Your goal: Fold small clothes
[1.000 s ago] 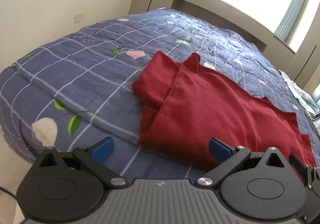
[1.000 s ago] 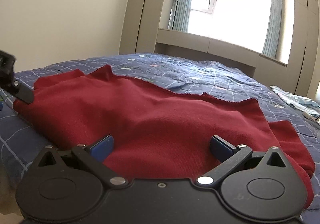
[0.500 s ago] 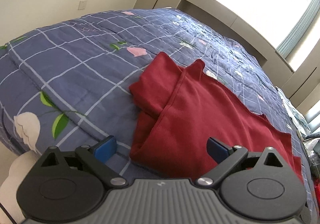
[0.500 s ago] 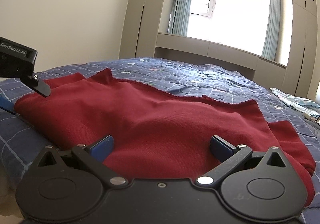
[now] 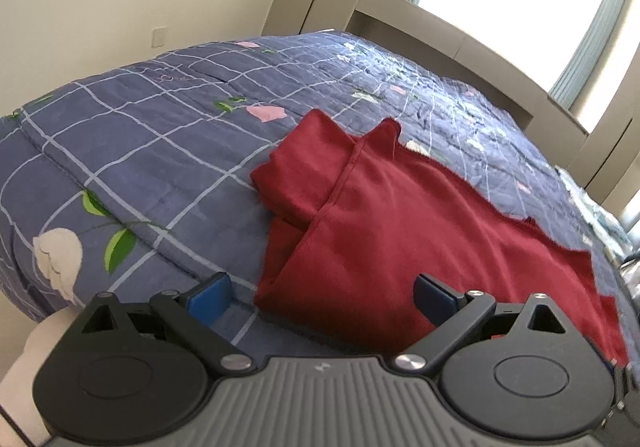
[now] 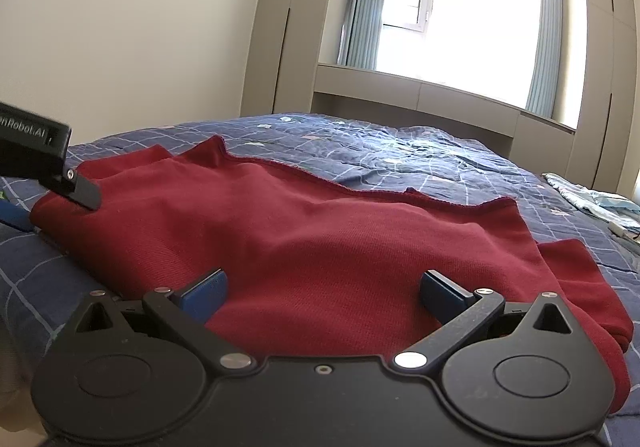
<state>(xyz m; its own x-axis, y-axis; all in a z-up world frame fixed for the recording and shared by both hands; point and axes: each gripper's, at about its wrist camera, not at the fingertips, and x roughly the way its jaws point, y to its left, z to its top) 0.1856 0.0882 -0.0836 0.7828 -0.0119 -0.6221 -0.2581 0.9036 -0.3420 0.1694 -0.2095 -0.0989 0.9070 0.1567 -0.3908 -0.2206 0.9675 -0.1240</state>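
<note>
A dark red garment point(image 5: 420, 223) lies partly folded on the blue checked bedspread point(image 5: 152, 135), its sleeve tucked under at the left end. It also shows in the right wrist view point(image 6: 340, 239). My left gripper point(image 5: 322, 297) is open and empty, just above the garment's near left corner. My right gripper point(image 6: 324, 289) is open and empty over the garment's near edge. The left gripper's body point(image 6: 36, 151) shows at the left edge of the right wrist view.
The bed's near edge runs just below both grippers. A light blue cloth point(image 6: 592, 199) lies at the far right of the bed. A window point(image 6: 460, 19) with curtains and grey cabinets stand behind the bed. A wall lies to the left.
My left gripper has risen and drawn back slightly toward the bed's near edge. My right gripper has barely moved. Both stay open.
</note>
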